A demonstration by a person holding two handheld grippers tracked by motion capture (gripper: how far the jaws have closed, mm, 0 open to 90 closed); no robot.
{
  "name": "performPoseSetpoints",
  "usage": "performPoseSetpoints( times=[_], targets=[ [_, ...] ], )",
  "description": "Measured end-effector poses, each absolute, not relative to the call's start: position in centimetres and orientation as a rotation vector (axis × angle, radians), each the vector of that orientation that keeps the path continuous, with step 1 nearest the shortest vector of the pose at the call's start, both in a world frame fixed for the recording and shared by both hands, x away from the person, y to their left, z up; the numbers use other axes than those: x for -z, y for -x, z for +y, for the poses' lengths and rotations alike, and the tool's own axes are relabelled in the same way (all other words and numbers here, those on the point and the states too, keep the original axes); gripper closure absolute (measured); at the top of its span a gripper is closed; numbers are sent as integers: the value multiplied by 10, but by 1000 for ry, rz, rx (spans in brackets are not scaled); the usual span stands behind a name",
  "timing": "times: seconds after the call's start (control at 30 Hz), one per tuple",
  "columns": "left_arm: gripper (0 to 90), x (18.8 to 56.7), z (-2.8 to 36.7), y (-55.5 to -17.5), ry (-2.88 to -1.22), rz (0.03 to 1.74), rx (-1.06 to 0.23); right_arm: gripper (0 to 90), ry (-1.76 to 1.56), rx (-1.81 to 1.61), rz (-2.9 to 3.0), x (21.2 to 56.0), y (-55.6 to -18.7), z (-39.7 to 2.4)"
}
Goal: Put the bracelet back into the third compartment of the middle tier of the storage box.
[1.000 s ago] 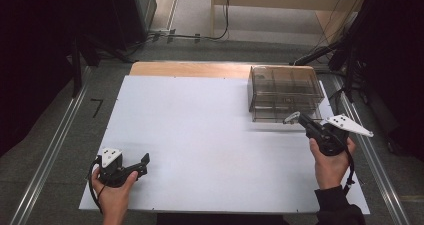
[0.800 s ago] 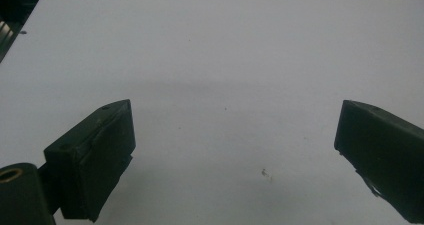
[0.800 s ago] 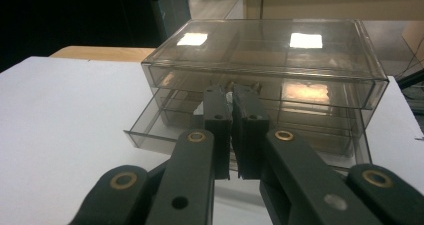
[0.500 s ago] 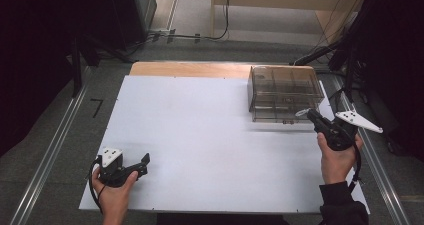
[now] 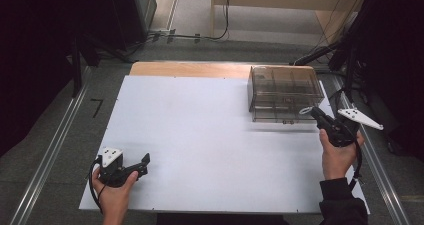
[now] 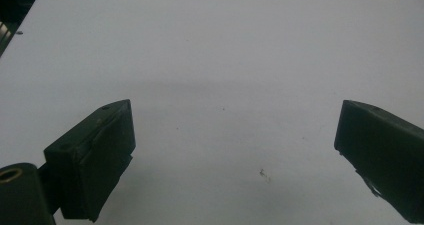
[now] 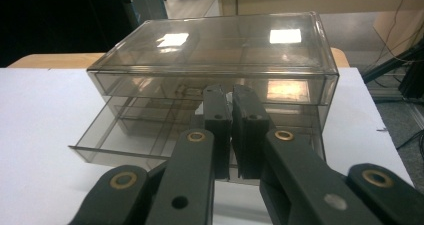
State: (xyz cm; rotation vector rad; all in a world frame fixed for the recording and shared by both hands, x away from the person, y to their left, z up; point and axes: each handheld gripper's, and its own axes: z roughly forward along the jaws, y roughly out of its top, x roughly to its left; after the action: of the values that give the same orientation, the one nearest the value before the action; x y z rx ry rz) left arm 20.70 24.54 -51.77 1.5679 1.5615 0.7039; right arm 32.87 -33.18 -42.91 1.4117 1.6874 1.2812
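From the high view, the clear drawer box point(image 5: 286, 91) sits at the far right of the white tabletop point(image 5: 200, 135). The right gripper point(image 5: 314, 112) points at its front, jaws closed with nothing between them. The left gripper point(image 5: 145, 161) rests near the front left corner, well apart from the box.

In the left gripper view, the jaws stand wide open over bare tabletop point(image 6: 225, 60).

In the right gripper view, the closed jaws sit just before the box point(image 7: 215, 60), at its middle, above the pulled-out lower drawer point(image 7: 120, 140).
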Motion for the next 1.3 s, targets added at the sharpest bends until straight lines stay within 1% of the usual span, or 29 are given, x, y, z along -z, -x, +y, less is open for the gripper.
performPoseSetpoints(
  times=[0.63, 1.3],
  targets=[
    [33, 518, 246, -207, -1563, 1561, -697, 836, -1471, -1211, 1666, 447, -352, -337],
    [33, 518, 246, -208, -1566, 1561, -694, 835, -1567, -1089, 1721, 465, -362, -344]
  ],
)
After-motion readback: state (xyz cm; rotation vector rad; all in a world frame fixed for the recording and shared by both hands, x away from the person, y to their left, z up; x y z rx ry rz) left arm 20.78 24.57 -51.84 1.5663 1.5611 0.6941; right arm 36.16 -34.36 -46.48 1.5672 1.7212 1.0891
